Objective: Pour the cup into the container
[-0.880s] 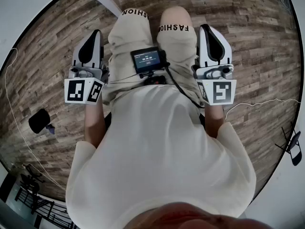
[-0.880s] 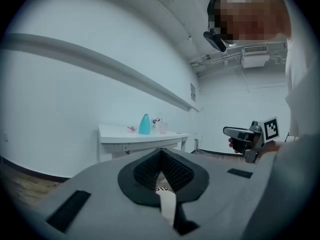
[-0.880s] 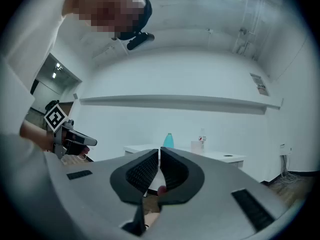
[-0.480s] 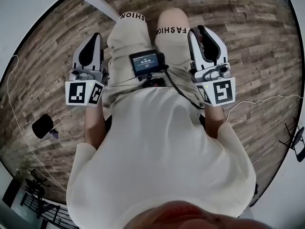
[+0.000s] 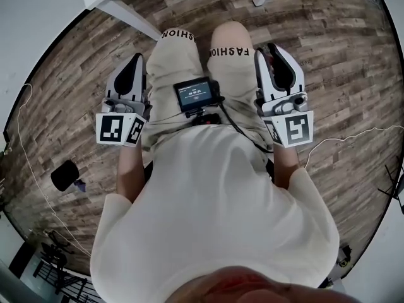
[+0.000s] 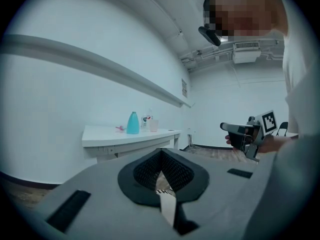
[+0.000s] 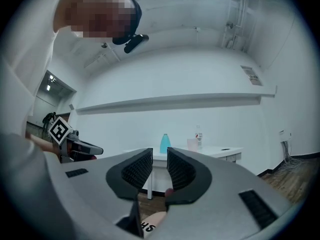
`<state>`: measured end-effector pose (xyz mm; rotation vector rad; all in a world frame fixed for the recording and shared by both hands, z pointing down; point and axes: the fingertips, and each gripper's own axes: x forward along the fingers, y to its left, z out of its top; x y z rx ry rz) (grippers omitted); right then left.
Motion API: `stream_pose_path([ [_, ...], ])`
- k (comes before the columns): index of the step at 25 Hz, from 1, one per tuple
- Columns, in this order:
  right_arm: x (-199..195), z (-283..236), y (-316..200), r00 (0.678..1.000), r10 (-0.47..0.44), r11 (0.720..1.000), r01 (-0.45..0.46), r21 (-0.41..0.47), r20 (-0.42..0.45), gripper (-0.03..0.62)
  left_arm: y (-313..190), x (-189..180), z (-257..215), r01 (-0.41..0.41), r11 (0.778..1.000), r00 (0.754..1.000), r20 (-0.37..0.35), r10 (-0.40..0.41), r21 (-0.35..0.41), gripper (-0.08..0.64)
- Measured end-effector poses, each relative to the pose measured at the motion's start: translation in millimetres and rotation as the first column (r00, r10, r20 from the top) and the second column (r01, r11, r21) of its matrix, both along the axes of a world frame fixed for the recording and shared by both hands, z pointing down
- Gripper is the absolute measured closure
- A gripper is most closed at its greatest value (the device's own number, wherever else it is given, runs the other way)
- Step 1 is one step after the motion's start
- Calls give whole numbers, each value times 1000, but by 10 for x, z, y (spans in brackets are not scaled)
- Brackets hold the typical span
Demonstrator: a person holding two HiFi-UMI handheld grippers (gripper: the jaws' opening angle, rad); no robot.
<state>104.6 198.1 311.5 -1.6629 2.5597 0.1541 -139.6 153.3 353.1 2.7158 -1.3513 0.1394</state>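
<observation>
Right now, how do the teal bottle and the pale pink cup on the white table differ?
The teal bottle is the taller and tapers to a narrow top; the pale pink cup is shorter, with nearly straight sides. The teal bottle is strongly coloured, the cup faint. In both gripper views the bottle stands left of the cup, with a gap between them. Both stand upright on the white table, far from either hand-held gripper.
</observation>
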Motion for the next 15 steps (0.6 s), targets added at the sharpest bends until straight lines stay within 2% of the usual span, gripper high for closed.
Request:
stream_pose_path([
  [7,86,-20,62,1000,14,1000,-14,15,13,520,93,65,-112,-2,1000,1000,7,2,22,549],
  [15,-25,33,19,1000,6,1000,-6,5,-3,520,72,49,15,-30,999,999,23,30,10,549],
])
